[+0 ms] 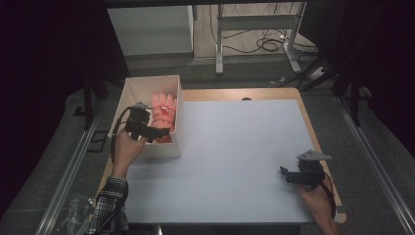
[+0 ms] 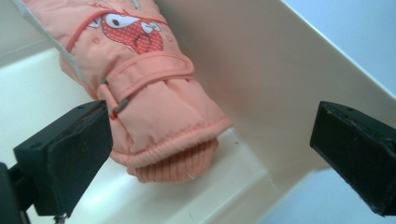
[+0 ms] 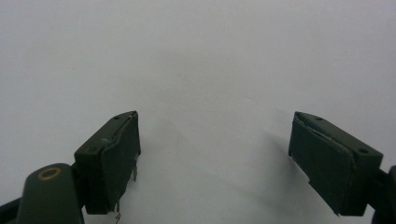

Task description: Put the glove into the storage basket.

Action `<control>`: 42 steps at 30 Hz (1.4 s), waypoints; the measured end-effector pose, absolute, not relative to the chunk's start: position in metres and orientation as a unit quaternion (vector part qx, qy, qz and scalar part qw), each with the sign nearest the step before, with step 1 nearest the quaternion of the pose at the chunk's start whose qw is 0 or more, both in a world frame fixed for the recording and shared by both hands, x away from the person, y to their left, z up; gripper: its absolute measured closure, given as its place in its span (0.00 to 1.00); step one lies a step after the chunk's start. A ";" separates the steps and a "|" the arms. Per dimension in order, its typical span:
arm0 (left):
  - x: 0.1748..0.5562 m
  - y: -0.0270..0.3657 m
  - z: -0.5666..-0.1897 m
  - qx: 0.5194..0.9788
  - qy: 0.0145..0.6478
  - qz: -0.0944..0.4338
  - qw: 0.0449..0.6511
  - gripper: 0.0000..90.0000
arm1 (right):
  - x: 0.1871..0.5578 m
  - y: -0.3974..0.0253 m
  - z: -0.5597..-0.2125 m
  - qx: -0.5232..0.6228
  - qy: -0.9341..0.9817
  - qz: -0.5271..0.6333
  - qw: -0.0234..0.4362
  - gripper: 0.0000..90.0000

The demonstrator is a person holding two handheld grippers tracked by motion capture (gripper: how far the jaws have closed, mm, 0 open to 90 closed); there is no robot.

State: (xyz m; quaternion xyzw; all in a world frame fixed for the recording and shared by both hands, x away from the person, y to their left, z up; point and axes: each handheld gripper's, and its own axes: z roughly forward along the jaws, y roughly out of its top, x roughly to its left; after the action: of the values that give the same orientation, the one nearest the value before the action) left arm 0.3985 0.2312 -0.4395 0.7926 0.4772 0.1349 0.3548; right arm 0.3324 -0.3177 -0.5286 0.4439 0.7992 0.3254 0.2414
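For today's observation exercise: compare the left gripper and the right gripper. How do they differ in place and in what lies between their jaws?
The left gripper hangs over the white box at the table's left edge; the right gripper is low over the bare white tabletop near the front right corner. The left gripper's jaws straddle the cuff of the orange glove without closing on it; the right gripper's jaws have nothing but tabletop between them. Both stand open, each held in a hand.

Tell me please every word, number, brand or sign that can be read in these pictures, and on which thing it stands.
There is no readable text.
The orange glove in the white box bears only a red cartoon owl patch with eyes, no letters.
The left gripper, the right gripper and the table carry no label.
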 end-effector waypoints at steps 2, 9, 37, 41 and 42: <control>0.395 0.231 -0.440 0.791 0.475 0.135 0.361 0.00 | 0.332 -0.318 -0.528 0.444 0.800 0.325 0.241 0.19; 0.383 0.233 -0.442 0.790 0.466 0.136 0.374 0.00 | 0.332 -0.318 -0.528 0.444 0.800 0.324 0.241 0.19; 0.338 0.228 -0.451 0.796 0.428 0.125 0.409 0.00 | 0.332 -0.317 -0.528 0.443 0.800 0.323 0.243 0.19; 0.332 0.224 -0.455 0.797 0.424 0.122 0.412 0.01 | 0.332 -0.317 -0.528 0.443 0.800 0.324 0.243 0.19; 0.330 0.223 -0.456 0.798 0.423 0.121 0.413 0.01 | 0.332 -0.317 -0.528 0.443 0.800 0.324 0.243 0.19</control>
State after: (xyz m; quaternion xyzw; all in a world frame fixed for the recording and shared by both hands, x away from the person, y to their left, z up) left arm 0.3300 0.2228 -0.4559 0.7976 0.4231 0.1205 0.4126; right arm 0.3318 -0.3171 -0.5282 0.4433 0.7997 0.3237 0.2432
